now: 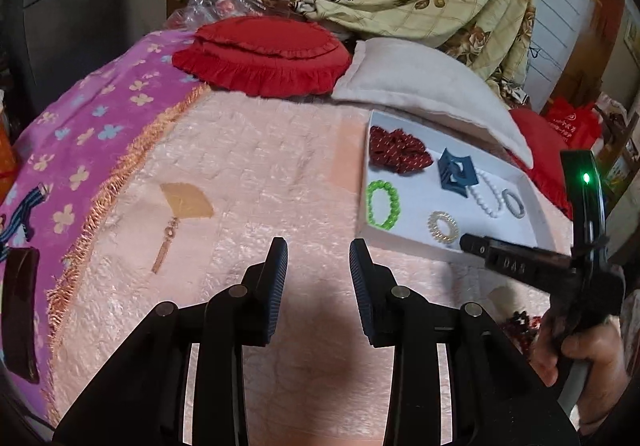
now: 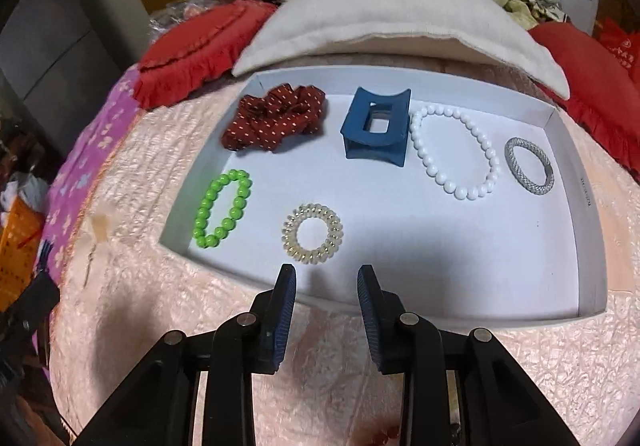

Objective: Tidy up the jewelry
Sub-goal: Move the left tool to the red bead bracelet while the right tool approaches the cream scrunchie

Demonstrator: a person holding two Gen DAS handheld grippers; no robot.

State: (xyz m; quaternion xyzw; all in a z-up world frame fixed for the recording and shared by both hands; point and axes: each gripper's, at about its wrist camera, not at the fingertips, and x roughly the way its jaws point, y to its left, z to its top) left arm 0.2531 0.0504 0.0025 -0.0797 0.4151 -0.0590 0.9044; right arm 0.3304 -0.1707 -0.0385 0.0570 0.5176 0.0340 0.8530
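Note:
A white tray (image 2: 568,182) lies on the pink bedspread. In it are a dark red dotted scrunchie (image 2: 272,118), a blue claw clip (image 2: 378,126), a white bead bracelet (image 2: 456,154), a silver mesh ring (image 2: 530,166), a green bead bracelet (image 2: 222,210) and a clear spiral hair tie (image 2: 312,234). My right gripper (image 2: 326,278) is open and empty at the tray's near edge. My left gripper (image 1: 318,258) is open and empty over the bedspread, left of the tray (image 1: 536,206). A red bead piece (image 1: 520,322) lies near the right hand.
A beige pillow (image 2: 380,22) and red frilled cushions (image 2: 192,50) sit behind the tray. A purple flowered blanket (image 1: 80,126) covers the left side, with a dark case (image 1: 20,310) and a striped item (image 1: 28,206) on it. A fan-shaped print (image 1: 186,202) marks the bedspread.

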